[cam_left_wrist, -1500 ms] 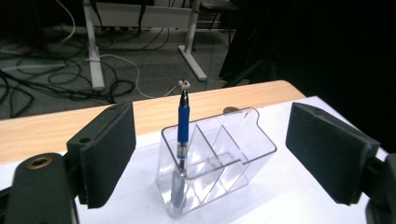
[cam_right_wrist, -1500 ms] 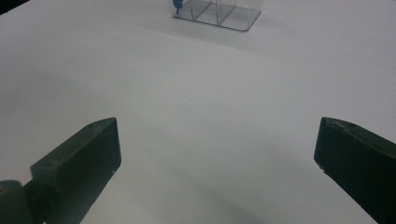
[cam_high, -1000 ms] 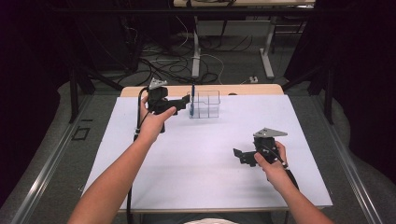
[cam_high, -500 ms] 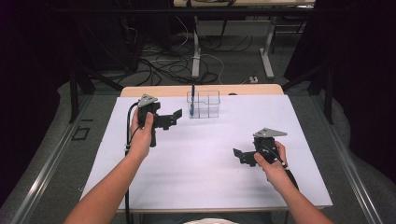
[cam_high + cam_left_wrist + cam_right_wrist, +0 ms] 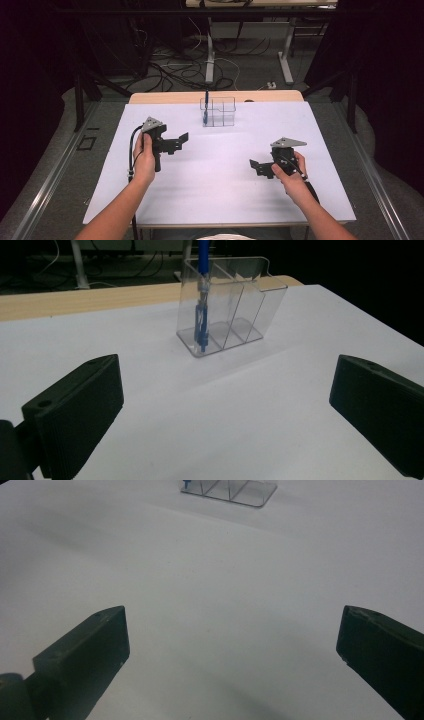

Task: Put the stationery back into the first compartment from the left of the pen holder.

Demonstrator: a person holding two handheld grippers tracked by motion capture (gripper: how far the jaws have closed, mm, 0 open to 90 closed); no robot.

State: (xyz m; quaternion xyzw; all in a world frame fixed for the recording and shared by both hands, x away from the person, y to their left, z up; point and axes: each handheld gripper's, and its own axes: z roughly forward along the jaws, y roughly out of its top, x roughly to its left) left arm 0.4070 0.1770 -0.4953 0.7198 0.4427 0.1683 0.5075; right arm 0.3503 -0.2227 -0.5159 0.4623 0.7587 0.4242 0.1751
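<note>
Left gripper view | blue pen upright in clear organizer | writing unreadable

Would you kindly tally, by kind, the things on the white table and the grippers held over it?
Blue pens: 1
Clear organisers: 1
Grippers, left gripper and right gripper: 2
Total: 4

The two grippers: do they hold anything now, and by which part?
Nothing is held. The left gripper and the right gripper are both open; the blue pen stands in the clear holder.
</note>
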